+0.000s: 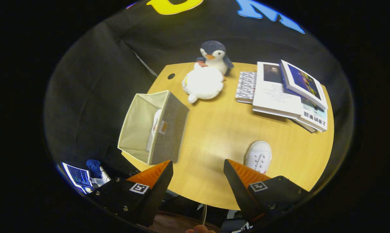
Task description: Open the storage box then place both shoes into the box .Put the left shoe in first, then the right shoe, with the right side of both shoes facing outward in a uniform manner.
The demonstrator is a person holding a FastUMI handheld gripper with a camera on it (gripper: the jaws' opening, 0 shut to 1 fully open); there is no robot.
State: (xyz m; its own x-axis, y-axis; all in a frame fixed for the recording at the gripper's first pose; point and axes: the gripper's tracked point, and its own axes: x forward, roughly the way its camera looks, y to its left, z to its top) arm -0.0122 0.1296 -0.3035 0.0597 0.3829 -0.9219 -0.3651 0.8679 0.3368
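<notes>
The gripper (198,168) hangs above the near edge of the round wooden table (214,129) with its fingers (156,176) spread wide apart and nothing between them. Just ahead of the right-hand finger, partly hidden behind its tip, a white lace-up shoe (259,154) stands on the table near the near edge, toe pointing away. Just ahead of the left-hand finger sits the open fabric storage box (169,129), grey outside and pale inside, at the table's left edge and hanging partly over it; a white shoe (155,127) stands inside against its right wall. Beyond the fingers, toward the far edge, lies a white plush toy (203,83), and touching it from behind is a plush penguin (214,55). At the far right, a stack of books (288,94) is fanned out, with a patterned notebook (246,86) just beside it on the left.
</notes>
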